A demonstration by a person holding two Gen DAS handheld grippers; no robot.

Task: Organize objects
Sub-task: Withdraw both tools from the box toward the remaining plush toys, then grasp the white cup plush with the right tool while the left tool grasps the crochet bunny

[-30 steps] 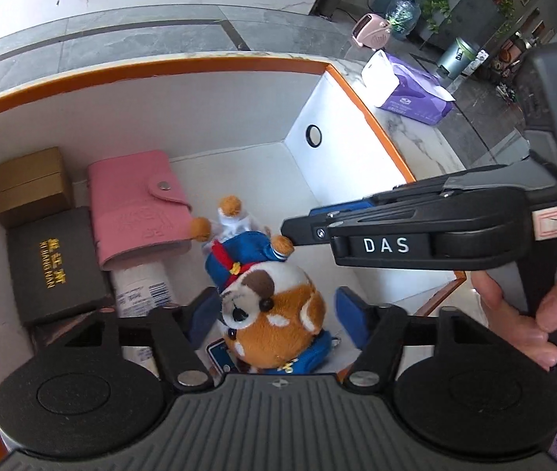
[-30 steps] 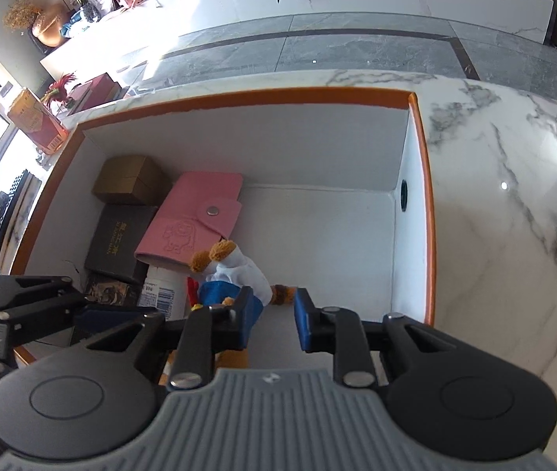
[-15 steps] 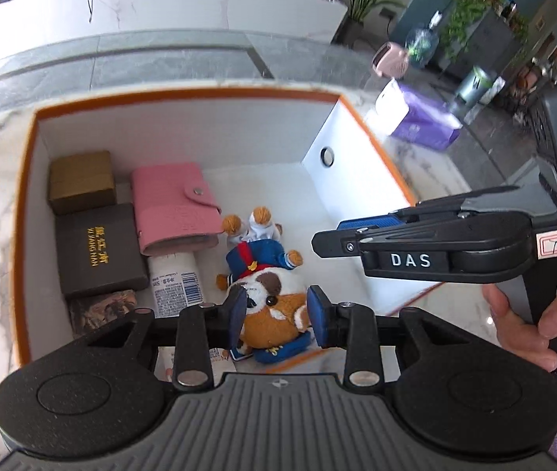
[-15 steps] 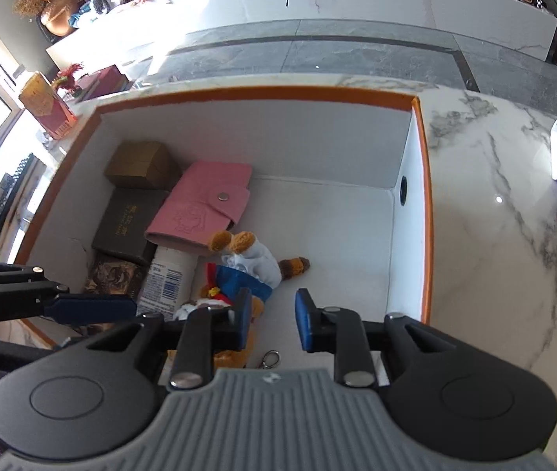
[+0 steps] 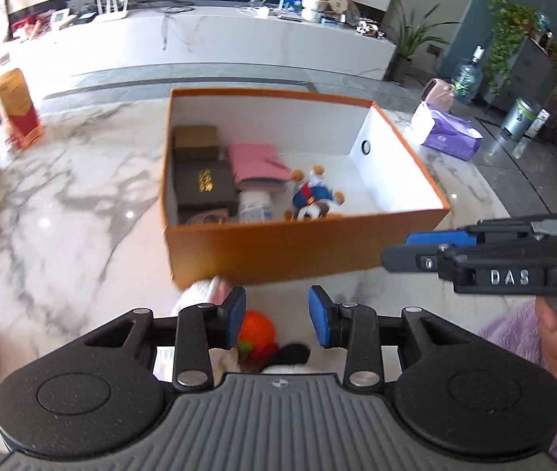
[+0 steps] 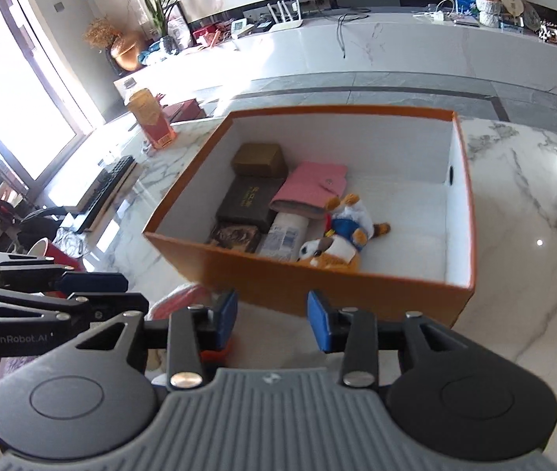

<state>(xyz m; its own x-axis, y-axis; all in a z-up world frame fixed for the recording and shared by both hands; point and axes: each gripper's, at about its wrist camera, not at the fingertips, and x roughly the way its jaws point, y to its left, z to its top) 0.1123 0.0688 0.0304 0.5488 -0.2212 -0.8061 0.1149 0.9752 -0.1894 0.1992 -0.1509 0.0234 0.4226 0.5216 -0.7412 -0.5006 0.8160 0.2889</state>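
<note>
Marble counter [image 5: 82,212] carries everything, and the job now reads as fetching the next loose item for the box. Nearest, right under and between the left gripper's [image 5: 277,316] open, empty jaws, lies a small heap of soft things: an orange ball [image 5: 257,327] just inside the left jaw, something white and pink [image 5: 204,290] beyond it, touching the box wall. The blur hides what each is. The right gripper [image 6: 272,320] hangs beside it, jaws likewise apart and holding nothing. I would drop the left jaws straight over the ball, one jaw on each side, and close gently, since it looks squashy and could roll. Beyond the jaws stands the orange box [image 5: 298,247], already holding a plush dog [image 6: 329,251], a pink wallet [image 6: 312,186] and dark cases along its left side; its right half is bare, so that is the place to aim.
</note>
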